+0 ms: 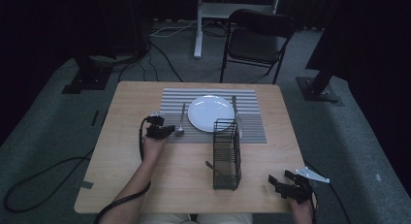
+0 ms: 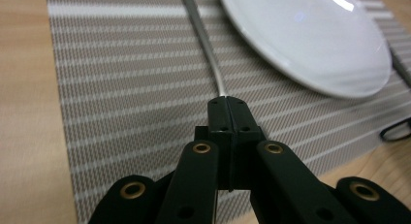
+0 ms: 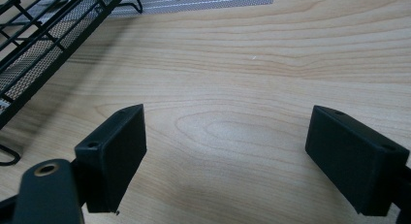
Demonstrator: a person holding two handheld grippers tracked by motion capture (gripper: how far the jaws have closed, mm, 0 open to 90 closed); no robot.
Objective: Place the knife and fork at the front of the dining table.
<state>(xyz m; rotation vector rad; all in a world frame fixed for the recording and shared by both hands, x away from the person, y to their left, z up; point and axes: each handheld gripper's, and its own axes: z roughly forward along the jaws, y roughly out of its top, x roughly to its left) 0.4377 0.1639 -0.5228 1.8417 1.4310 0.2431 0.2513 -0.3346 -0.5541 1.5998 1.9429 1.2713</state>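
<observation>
The spoon's (image 2: 206, 40) bowl end is hidden behind the closed left tongs (image 2: 228, 104) — whether it is clamped cannot be told. The plate (image 2: 310, 44) is cut off at the top edge, and the wire rack (image 3: 46, 37) at the left gripper-view edge.

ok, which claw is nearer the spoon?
Left. The left claw is shut at the spoon handle's end on the placemat; the right claw hangs open over bare table, beyond the wire rack.

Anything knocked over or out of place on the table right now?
Yes: the black wire caddy lies on its side on the bare table, with a utensil handle sticking out. The plate and the spoon in the left gripper look orderly.
</observation>
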